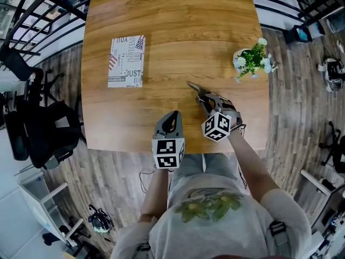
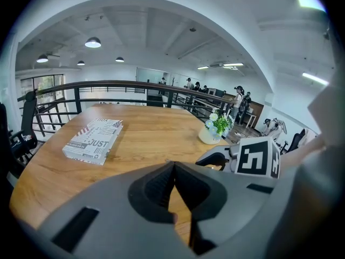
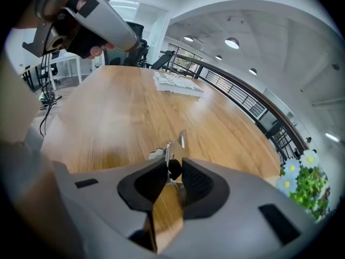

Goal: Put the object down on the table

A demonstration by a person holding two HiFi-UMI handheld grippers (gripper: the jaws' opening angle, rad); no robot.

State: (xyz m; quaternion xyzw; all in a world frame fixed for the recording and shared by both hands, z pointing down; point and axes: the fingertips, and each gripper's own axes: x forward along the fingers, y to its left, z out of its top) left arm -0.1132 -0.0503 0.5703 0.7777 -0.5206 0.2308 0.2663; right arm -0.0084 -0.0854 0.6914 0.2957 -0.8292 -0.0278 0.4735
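Note:
A small thin metal object (image 3: 181,140) with a black knob lies between the jaws of my right gripper (image 3: 172,165), its shiny end poking out ahead over the wooden table (image 1: 178,20). The jaws stand slightly apart around it, and a gap shows beside the knob. In the head view the object (image 1: 193,86) sticks out up-left from the right gripper (image 1: 201,97), right of the table's middle. My left gripper (image 1: 173,115) hovers at the table's near edge, shut and holding nothing; its fingertips meet in the left gripper view (image 2: 173,165).
A box printed like a newspaper (image 1: 126,61) lies at the table's left. A white pot of flowers (image 1: 251,60) stands near the right edge. Black railings and office chairs (image 1: 38,128) surround the table.

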